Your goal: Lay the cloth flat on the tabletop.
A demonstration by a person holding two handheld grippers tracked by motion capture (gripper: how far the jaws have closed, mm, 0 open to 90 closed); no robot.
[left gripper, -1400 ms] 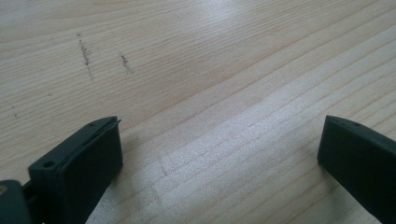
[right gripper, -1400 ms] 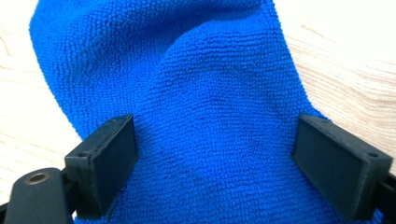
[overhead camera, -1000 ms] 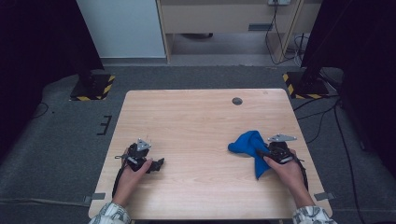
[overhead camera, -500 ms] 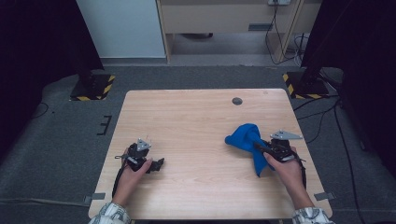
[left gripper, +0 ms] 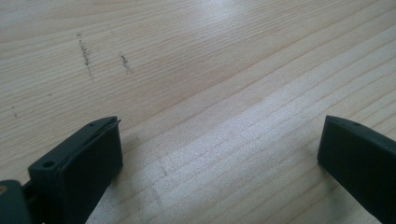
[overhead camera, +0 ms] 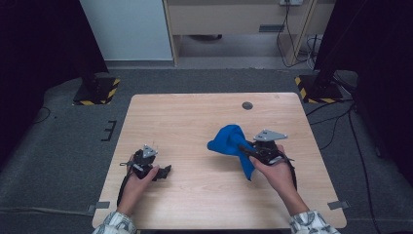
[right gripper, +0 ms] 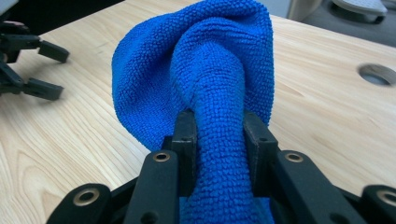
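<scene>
Counter (overhead camera: 195, 122): pale wood, rectangular, with a round cable hole (overhead camera: 247, 105) near its far edge; grey floor (overhead camera: 58, 146) around it, two black-and-yellow-striped stand bases beyond the far corners

Blue cloth (overhead camera: 233, 141): microfibre, right of centre on the counter, bunched into a raised hump with one end trailing toward the person; in the right gripper view a thick fold of it (right gripper: 219, 116) runs back between the two black jaws

Right gripper (overhead camera: 246, 149): in the person's right hand, jaws having just been closing, now pinched on the gathered fold of the blue cloth, pads pressing it from both sides

Left gripper (overhead camera: 165, 170): in the person's left hand at the near left of the counter, well apart from the cloth; jaws spread wide over bare wood, nothing between them
</scene>
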